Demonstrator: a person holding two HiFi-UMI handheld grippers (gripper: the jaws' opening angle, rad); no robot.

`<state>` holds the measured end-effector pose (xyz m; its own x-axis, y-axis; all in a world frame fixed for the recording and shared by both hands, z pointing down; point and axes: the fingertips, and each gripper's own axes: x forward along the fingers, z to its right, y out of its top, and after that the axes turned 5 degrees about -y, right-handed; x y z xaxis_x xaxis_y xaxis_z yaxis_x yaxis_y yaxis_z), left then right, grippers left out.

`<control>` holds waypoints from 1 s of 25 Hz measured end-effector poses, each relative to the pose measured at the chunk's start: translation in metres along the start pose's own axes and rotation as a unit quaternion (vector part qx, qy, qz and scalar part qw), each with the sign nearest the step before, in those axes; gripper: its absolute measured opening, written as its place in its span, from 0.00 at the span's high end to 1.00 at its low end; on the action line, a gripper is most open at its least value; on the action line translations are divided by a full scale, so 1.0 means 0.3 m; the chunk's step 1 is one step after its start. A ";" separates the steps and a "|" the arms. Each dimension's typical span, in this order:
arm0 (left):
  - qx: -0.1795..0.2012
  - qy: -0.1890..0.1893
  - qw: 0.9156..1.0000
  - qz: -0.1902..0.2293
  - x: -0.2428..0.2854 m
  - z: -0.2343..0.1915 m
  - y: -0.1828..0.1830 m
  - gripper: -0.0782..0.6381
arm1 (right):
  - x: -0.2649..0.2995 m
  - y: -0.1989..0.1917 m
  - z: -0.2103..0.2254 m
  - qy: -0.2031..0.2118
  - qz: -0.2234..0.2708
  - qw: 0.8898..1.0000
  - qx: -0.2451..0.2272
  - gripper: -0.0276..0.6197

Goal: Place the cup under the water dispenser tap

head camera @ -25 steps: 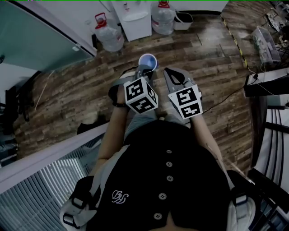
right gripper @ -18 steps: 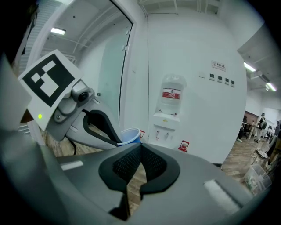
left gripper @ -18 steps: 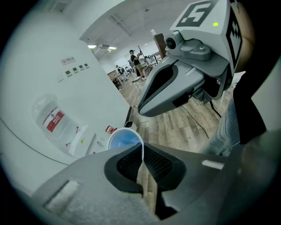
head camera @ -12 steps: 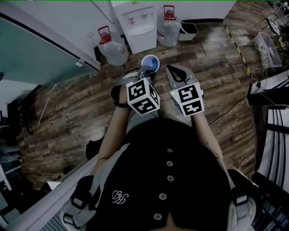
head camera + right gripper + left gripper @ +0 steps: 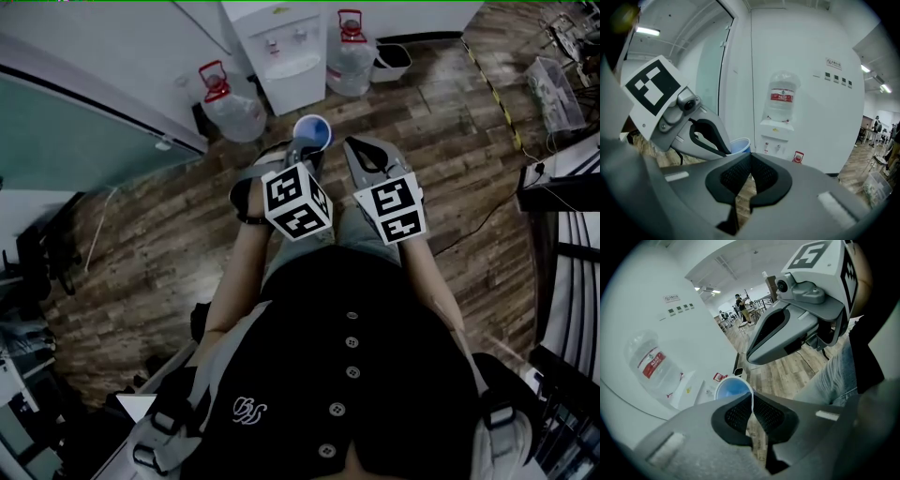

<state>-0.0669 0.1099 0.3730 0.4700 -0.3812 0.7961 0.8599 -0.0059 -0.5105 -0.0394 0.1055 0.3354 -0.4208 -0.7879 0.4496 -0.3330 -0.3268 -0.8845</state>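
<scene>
Holding the cup (image 5: 311, 129), blue inside and mouth up, out in front of the water dispenser (image 5: 281, 52) and well short of it, above the wooden floor (image 5: 159, 216). Pinching its thin white wall between the fingers (image 5: 737, 414) of the left gripper (image 5: 302, 147), pads pressing on it from both sides. Hanging the right gripper (image 5: 352, 146) just beside the cup, no nearer the dispenser, fingers closed pad to pad on nothing. Facing the dispenser's front, its taps (image 5: 778, 147) showing small beneath the bottle on top (image 5: 782, 101). Flanking the dispenser on the floor: a spare bottle (image 5: 230, 101) to one side, another spare bottle (image 5: 349, 47) and a bin (image 5: 394, 61) to the other.

Judging the step in hand as the approach: grasp done, placing not yet begun.

Needing next: closing the gap to the dispenser, bringing the cup level and upright into the recess beneath one tap, centring its mouth under the spout, seating its base before loosening the fingers, and holding the empty right gripper clear of the dispenser's front.
</scene>
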 end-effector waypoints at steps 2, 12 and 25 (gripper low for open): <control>-0.002 -0.006 1.000 0.001 0.013 -0.006 -0.005 0.87 | 0.014 -0.001 0.000 0.002 -0.003 1.000 0.002 0.96; -0.008 -0.023 1.000 -0.014 0.087 -0.069 -0.036 0.87 | 0.120 -0.001 0.031 0.021 -0.014 1.000 0.010 0.96; -0.025 -0.027 0.999 -0.023 0.278 -0.365 0.030 0.87 | 0.361 0.057 0.298 0.028 -0.020 0.999 0.015 0.96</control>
<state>-0.0418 -0.0233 0.3993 0.4416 -0.3291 0.8347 0.8704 -0.0686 -0.4876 -0.0153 -0.0320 0.3576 -0.4552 -0.7435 0.4899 -0.3250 -0.3735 -0.8688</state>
